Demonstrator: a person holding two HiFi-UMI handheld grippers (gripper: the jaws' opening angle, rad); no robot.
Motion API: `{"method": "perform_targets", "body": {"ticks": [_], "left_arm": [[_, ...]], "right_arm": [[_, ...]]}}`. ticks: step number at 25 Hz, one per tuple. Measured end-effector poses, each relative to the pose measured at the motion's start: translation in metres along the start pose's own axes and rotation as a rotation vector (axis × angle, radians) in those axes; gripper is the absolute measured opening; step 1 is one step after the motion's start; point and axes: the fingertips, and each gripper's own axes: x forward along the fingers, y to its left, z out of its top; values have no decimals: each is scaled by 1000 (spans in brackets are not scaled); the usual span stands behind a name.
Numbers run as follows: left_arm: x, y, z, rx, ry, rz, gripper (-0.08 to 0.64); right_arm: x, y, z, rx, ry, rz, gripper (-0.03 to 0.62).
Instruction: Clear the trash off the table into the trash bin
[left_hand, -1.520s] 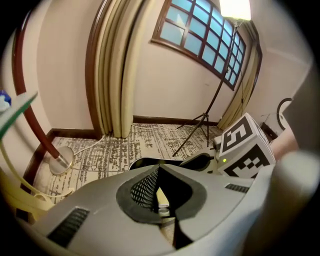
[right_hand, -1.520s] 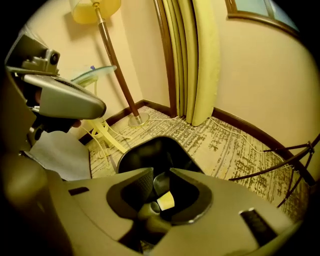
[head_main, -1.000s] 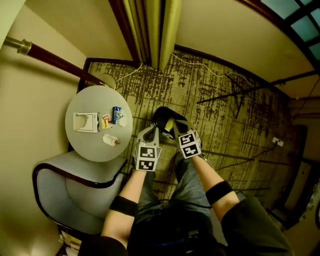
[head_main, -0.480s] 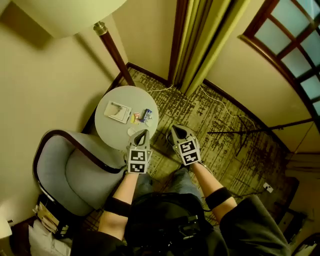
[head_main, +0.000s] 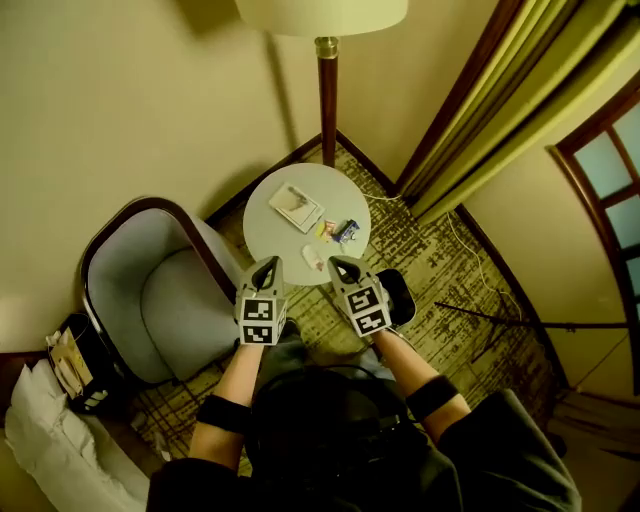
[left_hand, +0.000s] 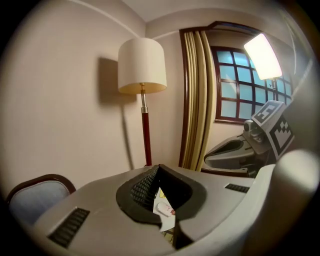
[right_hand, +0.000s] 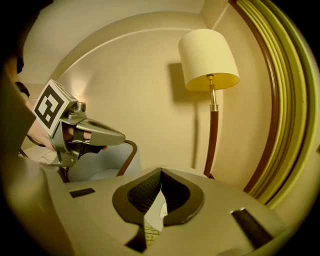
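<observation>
A round white table (head_main: 270, 235) carries the trash: a white folded carton (head_main: 296, 206), a small yellow wrapper (head_main: 325, 229), a blue wrapper (head_main: 347, 231) and a white crumpled wrapper (head_main: 313, 260). My left gripper (head_main: 268, 263) hangs over the table's near edge, shut and empty. My right gripper (head_main: 338, 264) is beside it, also shut with nothing in it. The white wrapper (left_hand: 165, 209) shows below the tips of the left gripper (left_hand: 159, 167). A black trash bin (head_main: 398, 297) stands on the carpet just right of the right gripper. In the right gripper view the right gripper (right_hand: 161, 172) has its jaws together.
A grey armchair (head_main: 160, 290) stands left of the table. A floor lamp (head_main: 327, 95) rises behind the table against the wall. Curtains (head_main: 500, 110) hang at the right. Cables (head_main: 470, 260) lie on the patterned carpet. Bags (head_main: 60, 420) sit at the lower left.
Both grippers have risen and swung from above the bin toward the table's near edge. The view has turned, bringing the table to the centre and the bin to the right.
</observation>
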Motion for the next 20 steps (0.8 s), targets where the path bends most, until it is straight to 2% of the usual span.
{"method": "perform_targets", "body": {"ticks": [4,7,17,20], "left_arm": [[-17,13,-6,9,0,15,0],[-16,15,-9,-7,-3,16,0],[-3,14,-38,-36,31,5,0],[7,20,-47,-40,47,5,0]], "right_arm": [[10,26,0,-25,21,45,0],[14,28,-5,-31,38,54,0],[40,16,-49,-44,156,13,40],[63,9,-72,-37,216,18,105]]}}
